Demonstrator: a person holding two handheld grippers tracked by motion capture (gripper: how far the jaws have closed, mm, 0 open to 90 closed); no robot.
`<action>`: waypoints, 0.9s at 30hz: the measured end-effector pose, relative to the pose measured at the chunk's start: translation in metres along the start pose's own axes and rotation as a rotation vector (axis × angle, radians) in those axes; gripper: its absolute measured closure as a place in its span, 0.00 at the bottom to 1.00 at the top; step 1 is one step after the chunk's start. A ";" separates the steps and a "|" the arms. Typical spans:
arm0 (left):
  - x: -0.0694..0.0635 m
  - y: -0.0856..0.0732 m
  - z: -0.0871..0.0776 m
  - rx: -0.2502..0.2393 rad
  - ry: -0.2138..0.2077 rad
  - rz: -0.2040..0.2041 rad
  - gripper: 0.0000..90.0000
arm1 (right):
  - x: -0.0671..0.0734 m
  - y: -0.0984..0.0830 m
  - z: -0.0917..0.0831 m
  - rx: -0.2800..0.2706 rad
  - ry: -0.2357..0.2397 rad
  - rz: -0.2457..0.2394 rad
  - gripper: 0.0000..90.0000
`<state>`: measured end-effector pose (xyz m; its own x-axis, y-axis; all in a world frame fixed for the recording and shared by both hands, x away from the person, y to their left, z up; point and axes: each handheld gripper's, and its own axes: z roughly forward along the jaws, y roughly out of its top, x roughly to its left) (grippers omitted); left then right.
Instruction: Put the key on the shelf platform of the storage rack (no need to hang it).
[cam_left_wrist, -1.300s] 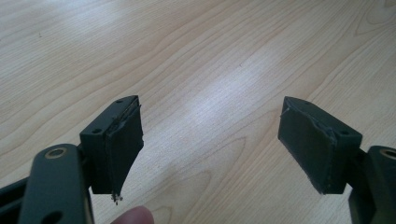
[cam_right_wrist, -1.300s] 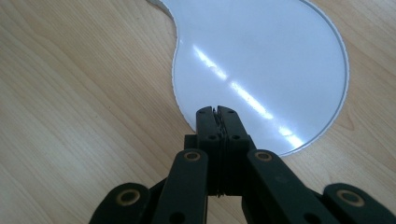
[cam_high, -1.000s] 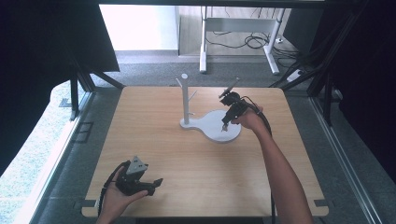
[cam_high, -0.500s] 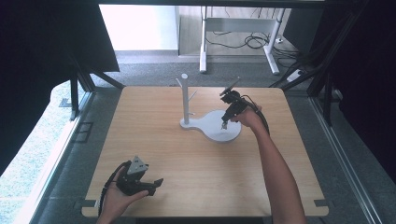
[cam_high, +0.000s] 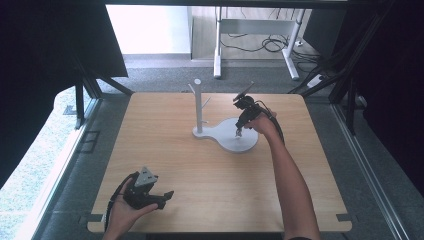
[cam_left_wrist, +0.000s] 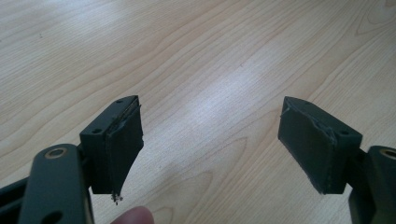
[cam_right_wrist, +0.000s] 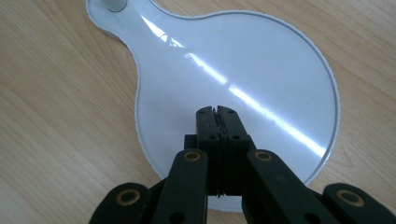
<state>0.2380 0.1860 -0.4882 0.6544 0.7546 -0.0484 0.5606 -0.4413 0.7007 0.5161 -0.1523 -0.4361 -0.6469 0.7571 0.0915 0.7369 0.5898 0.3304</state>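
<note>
A white stand has a round flat base (cam_high: 235, 140) and an upright post (cam_high: 198, 102) with short pegs at the table's middle. My right gripper (cam_high: 239, 131) points down over that base, its jaws pressed together with nothing between them. In the right gripper view the shut right gripper (cam_right_wrist: 217, 111) hovers just above the glossy white base (cam_right_wrist: 261, 60), with the foot of the post (cam_right_wrist: 112, 3) at the top left. My left gripper (cam_high: 165, 195) rests in the hand near the table's front left edge, its jaws wide apart. The left gripper (cam_left_wrist: 210, 140) holds nothing, only wood (cam_left_wrist: 196, 56) ahead.
The wooden table (cam_high: 165, 150) has open surface all around the stand. Beyond its far edge stand a white desk frame (cam_high: 255, 45) and cables (cam_high: 272, 45) on the floor. Black frame posts (cam_high: 80, 100) rise at the left side.
My right gripper has moved a little toward the near side and down over the white base. The left gripper has stayed where it was.
</note>
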 end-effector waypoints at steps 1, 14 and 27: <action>0.000 0.000 0.000 0.000 0.000 0.000 0.25 | 0.000 0.000 0.002 0.000 -0.003 -0.002 0.99; 0.000 0.000 0.000 0.001 0.000 0.001 0.25 | -0.005 0.002 0.015 -0.010 -0.029 0.019 0.99; 0.001 -0.001 0.001 0.006 0.002 0.000 0.25 | -0.008 -0.003 0.036 -0.020 -0.039 0.048 0.99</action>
<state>0.2383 0.1864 -0.4898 0.6534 0.7555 -0.0474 0.5640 -0.4441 0.6962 0.5260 -0.1498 -0.4712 -0.6028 0.7947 0.0712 0.7624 0.5473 0.3454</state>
